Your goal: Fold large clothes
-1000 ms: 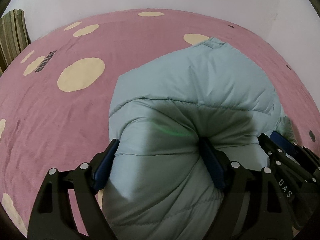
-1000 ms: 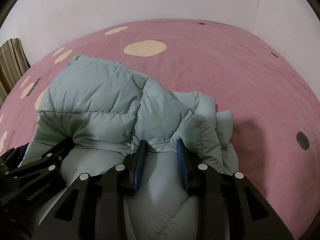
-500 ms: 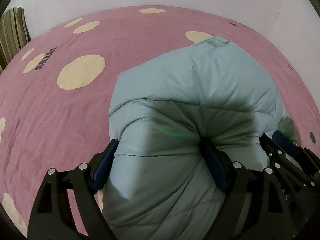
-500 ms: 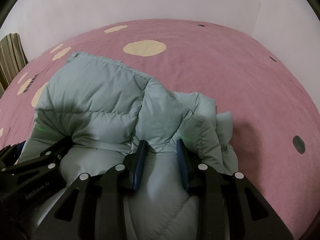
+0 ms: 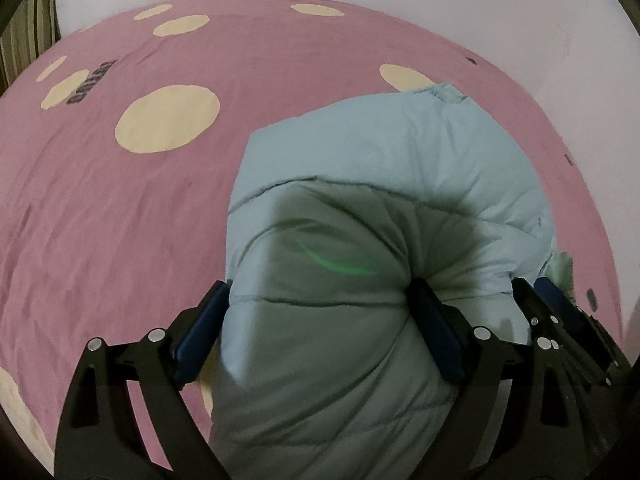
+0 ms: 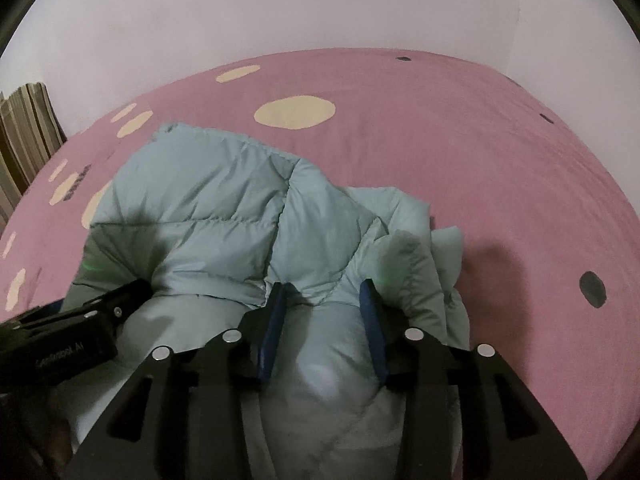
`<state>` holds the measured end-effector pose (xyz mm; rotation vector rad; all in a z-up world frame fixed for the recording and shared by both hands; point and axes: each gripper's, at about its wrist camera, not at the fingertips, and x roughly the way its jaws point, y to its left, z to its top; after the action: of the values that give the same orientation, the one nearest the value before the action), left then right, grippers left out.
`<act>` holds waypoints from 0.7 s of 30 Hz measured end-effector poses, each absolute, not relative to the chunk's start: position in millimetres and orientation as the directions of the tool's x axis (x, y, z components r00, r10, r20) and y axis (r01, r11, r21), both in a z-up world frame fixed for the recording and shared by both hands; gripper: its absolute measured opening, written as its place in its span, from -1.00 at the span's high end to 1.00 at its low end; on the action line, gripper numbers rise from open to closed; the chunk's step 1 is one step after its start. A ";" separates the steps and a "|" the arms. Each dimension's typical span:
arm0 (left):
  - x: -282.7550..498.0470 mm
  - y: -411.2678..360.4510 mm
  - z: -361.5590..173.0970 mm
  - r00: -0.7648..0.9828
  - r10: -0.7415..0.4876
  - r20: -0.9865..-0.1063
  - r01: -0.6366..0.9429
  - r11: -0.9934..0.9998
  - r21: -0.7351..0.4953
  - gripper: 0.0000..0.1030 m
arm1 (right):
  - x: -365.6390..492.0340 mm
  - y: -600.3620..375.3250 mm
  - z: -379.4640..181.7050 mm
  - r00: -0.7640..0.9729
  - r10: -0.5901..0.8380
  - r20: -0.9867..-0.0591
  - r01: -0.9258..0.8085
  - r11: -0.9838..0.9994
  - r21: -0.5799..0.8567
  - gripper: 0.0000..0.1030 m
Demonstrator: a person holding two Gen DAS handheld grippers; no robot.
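Gripping the pale-blue puffer jacket [image 5: 384, 184] on the pink bed [image 5: 120, 208], both your left gripper [image 5: 320, 320] and right gripper [image 6: 324, 312] fingers are pinching a doubled-over bundle, with flattening apparently remaining.

The black two-finger left gripper with blue pads [image 5: 320, 312] clamps a wide bulge of pale-blue quilted puffer jacket [image 5: 384, 184], while the matching right gripper [image 6: 324, 312], just beside it, pinches a narrower fold.
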<state>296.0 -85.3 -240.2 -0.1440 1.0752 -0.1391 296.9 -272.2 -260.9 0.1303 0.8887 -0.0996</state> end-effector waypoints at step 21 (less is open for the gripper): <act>229.8 -0.5 -237.6 0.489 -0.385 -0.783 -0.216 0.816 -0.536 -0.77 | 209.3 -346.1 -247.8 0.726 0.239 -0.645 0.264 0.769 0.582 -0.53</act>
<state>229.8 -0.5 -237.6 -0.6383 1.0745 -0.1117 209.3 -346.1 -247.8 0.7123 0.7758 -0.0148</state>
